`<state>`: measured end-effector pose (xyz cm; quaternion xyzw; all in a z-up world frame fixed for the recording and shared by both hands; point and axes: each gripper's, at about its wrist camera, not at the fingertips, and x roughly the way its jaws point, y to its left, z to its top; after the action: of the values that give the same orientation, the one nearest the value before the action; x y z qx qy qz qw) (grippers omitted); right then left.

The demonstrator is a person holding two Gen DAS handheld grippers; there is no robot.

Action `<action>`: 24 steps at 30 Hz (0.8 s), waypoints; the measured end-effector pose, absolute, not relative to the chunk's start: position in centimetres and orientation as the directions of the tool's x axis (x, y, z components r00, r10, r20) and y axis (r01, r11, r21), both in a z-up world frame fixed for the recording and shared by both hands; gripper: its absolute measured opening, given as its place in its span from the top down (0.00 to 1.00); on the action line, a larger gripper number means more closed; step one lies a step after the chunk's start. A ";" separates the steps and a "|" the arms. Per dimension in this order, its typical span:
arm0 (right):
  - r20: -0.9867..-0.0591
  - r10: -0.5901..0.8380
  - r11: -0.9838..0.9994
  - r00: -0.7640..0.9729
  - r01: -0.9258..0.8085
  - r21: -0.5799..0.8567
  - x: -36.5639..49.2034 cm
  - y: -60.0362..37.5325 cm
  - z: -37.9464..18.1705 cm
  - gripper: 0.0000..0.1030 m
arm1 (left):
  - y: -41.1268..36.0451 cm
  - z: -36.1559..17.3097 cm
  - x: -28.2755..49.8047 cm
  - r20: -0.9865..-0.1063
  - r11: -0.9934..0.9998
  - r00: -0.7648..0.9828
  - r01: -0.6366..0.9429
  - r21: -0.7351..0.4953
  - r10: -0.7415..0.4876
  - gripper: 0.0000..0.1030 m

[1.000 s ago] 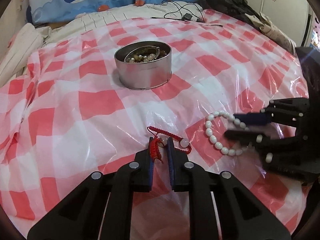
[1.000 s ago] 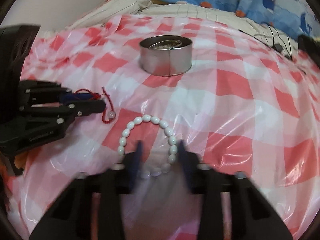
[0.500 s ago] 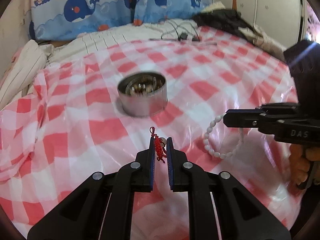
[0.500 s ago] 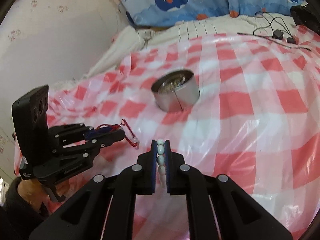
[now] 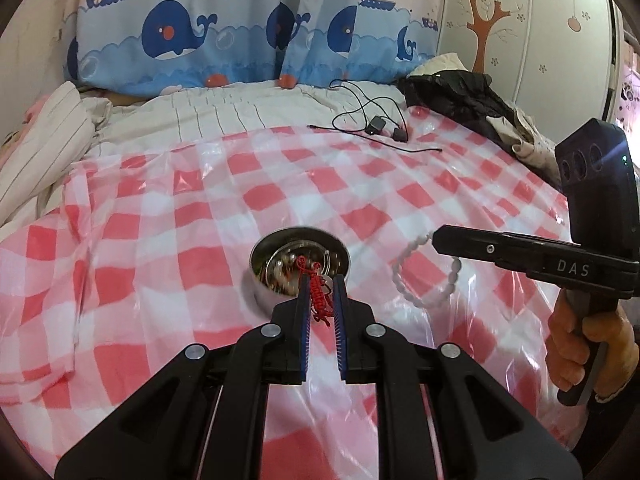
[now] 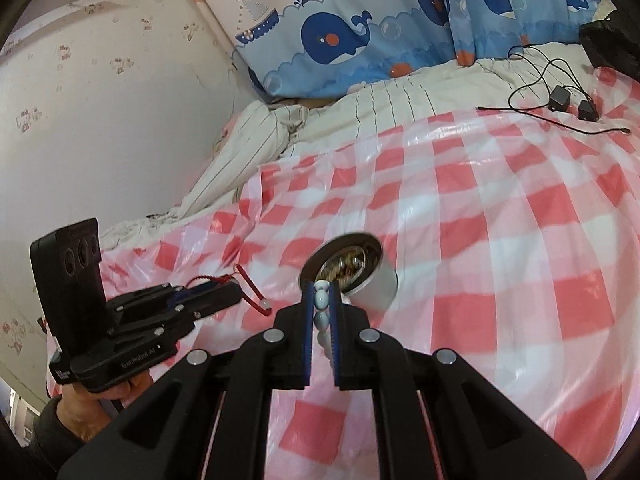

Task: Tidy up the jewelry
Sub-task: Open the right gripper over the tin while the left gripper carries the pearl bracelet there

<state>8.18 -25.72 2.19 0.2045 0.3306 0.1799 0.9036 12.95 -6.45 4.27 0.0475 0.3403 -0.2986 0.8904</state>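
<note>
A round silver tin [image 5: 262, 294] with jewelry inside sits on the red-and-white checked plastic sheet [image 5: 160, 240]; it also shows in the right wrist view [image 6: 376, 284]. My left gripper [image 5: 320, 284] is shut on a red cord bracelet [image 5: 318, 298] and holds it in the air just in front of the tin. The cord's loop also shows in the right wrist view [image 6: 250, 290]. My right gripper [image 6: 323, 294] is shut on a white bead bracelet [image 6: 322, 302], lifted near the tin. The bracelet hangs as a loop in the left wrist view [image 5: 424, 280].
The sheet covers a bed. Black cables and chargers [image 5: 376, 124] lie at its far edge, dark clothing [image 5: 460, 96] at the far right, striped bedding [image 5: 48, 152] at the left. Whale-print curtains [image 5: 240, 40] hang behind. A wall [image 6: 100, 120] is at the left.
Both grippers closed on their bracelets, lifted them off the sheet and moved toward the tin. The tin has not moved.
</note>
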 end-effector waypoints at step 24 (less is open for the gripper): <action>-0.489 0.571 0.759 0.659 -0.198 0.620 17.7 -23.9 0.6 0.92 | -5.1 -0.3 20.7 -0.686 0.887 0.595 0.432 -0.165 -0.417 0.62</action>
<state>17.73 -23.85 0.64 0.2678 0.3490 0.2209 0.8705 20.75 -5.06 -0.33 0.0092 0.3819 -0.2377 0.8931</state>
